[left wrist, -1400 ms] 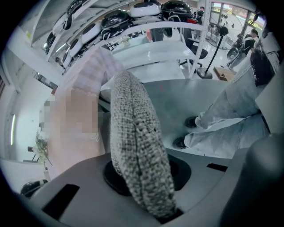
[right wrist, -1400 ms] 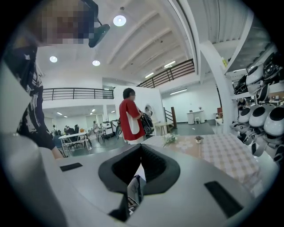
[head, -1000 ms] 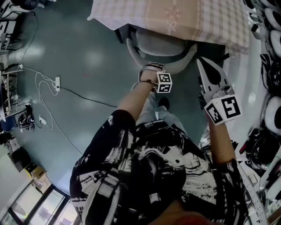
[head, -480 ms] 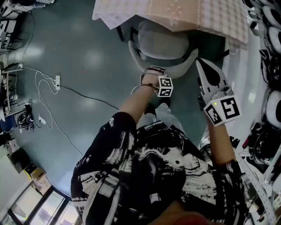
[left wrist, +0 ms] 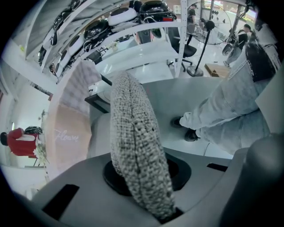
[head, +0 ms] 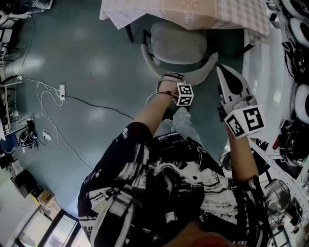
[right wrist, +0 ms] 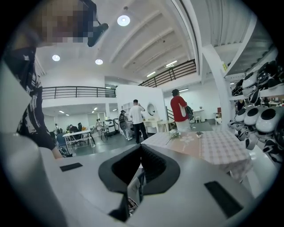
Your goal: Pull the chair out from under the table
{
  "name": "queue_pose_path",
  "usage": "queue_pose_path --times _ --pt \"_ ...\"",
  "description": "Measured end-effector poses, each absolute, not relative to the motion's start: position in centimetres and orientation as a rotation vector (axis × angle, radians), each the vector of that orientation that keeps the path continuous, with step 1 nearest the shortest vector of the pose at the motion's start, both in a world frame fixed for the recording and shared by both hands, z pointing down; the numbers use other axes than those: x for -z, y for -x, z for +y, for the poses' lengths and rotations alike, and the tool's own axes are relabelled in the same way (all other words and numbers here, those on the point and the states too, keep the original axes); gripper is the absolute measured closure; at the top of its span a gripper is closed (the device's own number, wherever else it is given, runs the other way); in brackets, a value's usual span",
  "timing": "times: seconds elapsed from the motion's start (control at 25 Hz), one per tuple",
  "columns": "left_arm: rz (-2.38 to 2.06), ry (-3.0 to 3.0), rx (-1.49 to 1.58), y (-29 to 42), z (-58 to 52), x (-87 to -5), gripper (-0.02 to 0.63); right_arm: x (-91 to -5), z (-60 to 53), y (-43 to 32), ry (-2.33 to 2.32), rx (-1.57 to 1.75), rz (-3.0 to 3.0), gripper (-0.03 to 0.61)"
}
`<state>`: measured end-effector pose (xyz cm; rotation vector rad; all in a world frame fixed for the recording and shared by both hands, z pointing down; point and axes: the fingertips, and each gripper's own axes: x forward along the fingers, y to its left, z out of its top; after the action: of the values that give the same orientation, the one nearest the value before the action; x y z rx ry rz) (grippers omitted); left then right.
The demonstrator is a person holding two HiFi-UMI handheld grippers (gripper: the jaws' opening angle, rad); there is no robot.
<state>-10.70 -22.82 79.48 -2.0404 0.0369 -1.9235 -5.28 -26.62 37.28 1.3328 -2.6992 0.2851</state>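
- The left gripper points down. Its jaws are almost shut and pinch the top edge of the grey fabric chair with a curved back.
- In the left gripper view, the rough woven chair edge runs right between the two jaws.
- The right gripper points out flat. Its jaws are pressed together and hold nothing.
- A second ago, most of the seat was hidden under the table with the pink checked cloth. Now much more of the seat shows, so the chair has come out toward the person.
- Both grippers have moved back with it, toward 6 o'clock in the head view.
- In the head view, the seat lies at 12 o'clock from the left gripper, and the table is at 12 o'clock from the seat.
- The right gripper's tip is at 3 o'clock from the chair back, just beside its right end. I cannot quite tell if it touches.
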Motion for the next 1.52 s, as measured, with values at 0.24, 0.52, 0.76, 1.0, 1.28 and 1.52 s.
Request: queue_pose_path --times 0.24,0.52,0.76,1.0,1.28,1.52 --pt "0.01 2.028 1.906 11.4 -19.3 -79.4 0.569 -36.8 -22.2 6.0 -1.411 -0.277 -2.665 0.58" --pt "-0.004 2.023 1.899 10.6 -14.5 -79.7 0.568 -37.0 -18.0 4.8 -1.452 -0.288 -2.647 0.58" --pt "-0.012 2.023 1.894 10.1 -11.0 -79.8 0.568 -36.4 -15.5 4.2 -1.41 -0.28 -2.688 0.58" --pt "0.003 2.028 1.907 9.5 -7.6 -79.9 0.568 -36.8 -12.2 2.9 -1.349 -0.283 -2.716 0.58" --pt "0.013 2.028 1.915 8.7 -4.2 -80.1 0.568 -36.8 -9.5 1.7 -1.268 -0.273 -2.756 0.58" --pt "0.022 2.038 1.921 8.5 -2.1 -80.0 0.568 -36.9 -7.5 1.5 -1.208 -0.273 -2.785 0.58"
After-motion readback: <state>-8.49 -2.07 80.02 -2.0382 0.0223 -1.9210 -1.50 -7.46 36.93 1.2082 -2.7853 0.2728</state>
